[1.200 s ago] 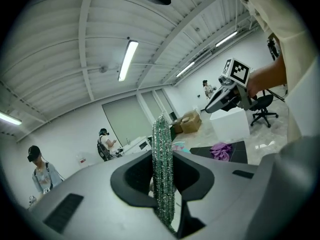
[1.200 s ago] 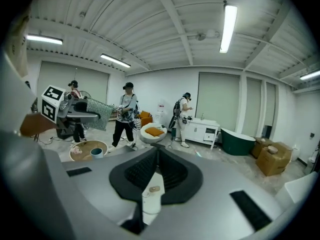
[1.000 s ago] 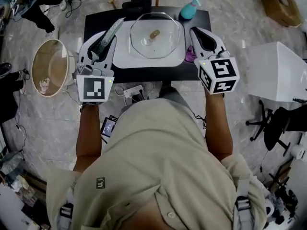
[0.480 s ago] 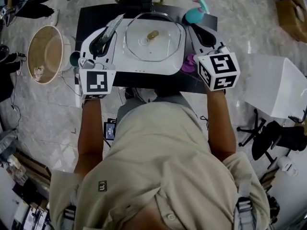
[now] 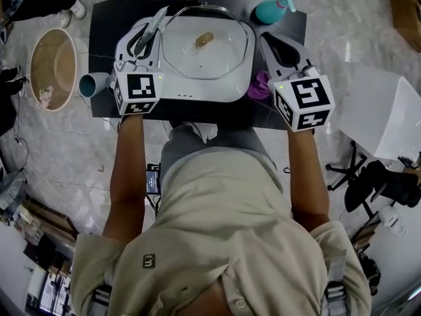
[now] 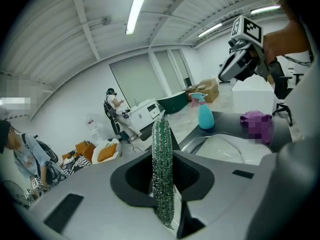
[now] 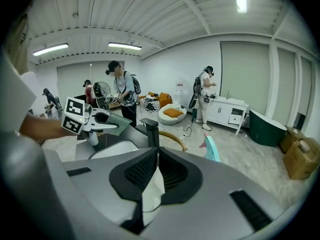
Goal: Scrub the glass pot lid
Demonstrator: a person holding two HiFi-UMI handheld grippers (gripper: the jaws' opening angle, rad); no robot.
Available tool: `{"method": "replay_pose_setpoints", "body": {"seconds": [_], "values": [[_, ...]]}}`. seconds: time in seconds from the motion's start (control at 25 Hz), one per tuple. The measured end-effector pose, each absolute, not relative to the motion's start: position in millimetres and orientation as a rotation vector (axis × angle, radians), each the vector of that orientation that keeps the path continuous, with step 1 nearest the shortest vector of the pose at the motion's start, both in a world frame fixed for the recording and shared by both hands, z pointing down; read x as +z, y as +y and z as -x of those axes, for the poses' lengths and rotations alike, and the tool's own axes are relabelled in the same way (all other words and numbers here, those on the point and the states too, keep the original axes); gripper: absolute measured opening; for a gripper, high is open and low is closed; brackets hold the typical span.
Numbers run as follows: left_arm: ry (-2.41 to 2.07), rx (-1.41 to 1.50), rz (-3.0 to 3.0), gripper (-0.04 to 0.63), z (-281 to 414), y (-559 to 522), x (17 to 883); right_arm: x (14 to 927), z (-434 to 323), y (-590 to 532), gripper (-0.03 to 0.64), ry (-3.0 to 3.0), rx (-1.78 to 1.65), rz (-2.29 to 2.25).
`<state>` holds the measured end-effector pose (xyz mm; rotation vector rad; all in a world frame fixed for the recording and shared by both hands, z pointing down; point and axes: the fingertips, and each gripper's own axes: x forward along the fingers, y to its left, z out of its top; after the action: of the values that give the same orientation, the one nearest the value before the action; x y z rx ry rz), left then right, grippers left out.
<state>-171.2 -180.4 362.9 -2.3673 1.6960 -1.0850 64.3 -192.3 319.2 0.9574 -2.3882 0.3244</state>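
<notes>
**Glass pot lid: scourer held, scrubbing not begun**

Item: lid (image 5: 217,51), clear glass with a small brownish knob at its centre. It lies flat in a white tray (image 5: 197,92) at the middle of the black counter (image 5: 105,18).

Left hand-held gripper (image 5: 147,39): jaws clamped on a green mesh scourer (image 6: 162,159). The scourer stands edge-on between them and sticks out past the tips. This gripper sits over the tray's left edge, just beside the lid, and the scourer looks clear of the glass.

Right hand-held gripper (image 5: 271,43): jaws closed together on nothing, as its own view shows (image 7: 156,156). It sits at the tray's right edge, apart from the lid.

Also present: teal spray bottle (image 5: 271,8) at the far right corner, purple cloth (image 5: 259,85) beside the tray under the right gripper, and teal cup (image 5: 89,84) at the counter's left edge.

Change over the last second: the counter has slid up the head view and the cup has come into sight. Both grippers have stayed flanking the tray, with the left one eased a little farther along the lid's side. The lid has not shifted.

Meaning for the task: probably a last approach, with no contact made. The likely next step is to bring the scourer down onto the glass. The empty right gripper is placed to steady the rim.
</notes>
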Motion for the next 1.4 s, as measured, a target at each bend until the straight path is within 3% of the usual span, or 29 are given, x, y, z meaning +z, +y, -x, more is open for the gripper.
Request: {"method": "replay_pose_setpoints", "body": {"seconds": [0.4,0.92,1.4], "values": [[1.668,-1.297,2.362,0.088,147,-211,465,368,-100,-184,0.028,-2.301,0.422,-0.971],[1.613,-1.449,2.309,0.087,132,-232,512,395,-109,-187,0.028,-2.271,0.495,-0.994],[1.368,-1.381,2.444,0.089,28,-241,520,402,-132,-186,0.028,-2.242,0.556,-1.071]]}}
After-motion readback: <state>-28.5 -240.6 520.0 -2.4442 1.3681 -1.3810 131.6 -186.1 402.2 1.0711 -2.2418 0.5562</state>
